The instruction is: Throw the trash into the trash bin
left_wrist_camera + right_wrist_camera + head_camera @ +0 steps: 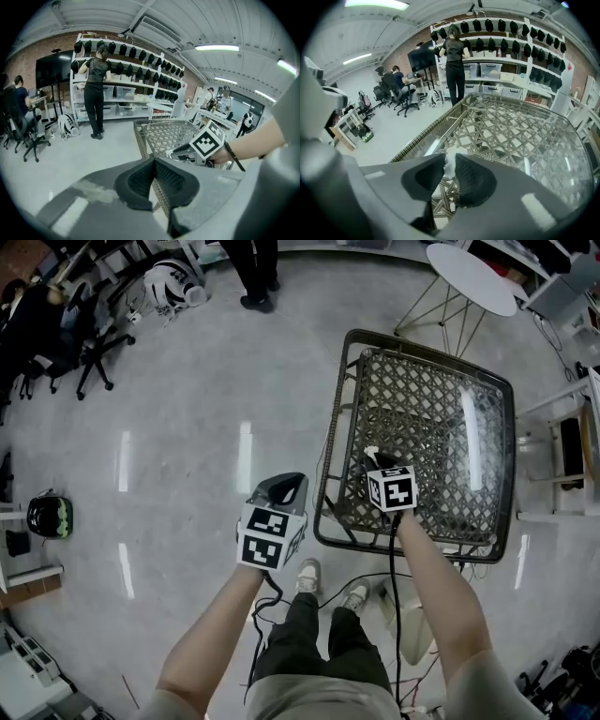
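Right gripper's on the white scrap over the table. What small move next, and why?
Probably lift the right gripper straight up. It looks shut on the crumpled white paper scrap, which sits low over the glass-topped wicker table, so raising it should carry the scrap clear.

No words, numbers or brands are legible; the near-left marker cube (272,538) and right marker cube (392,488) show only square patterns.
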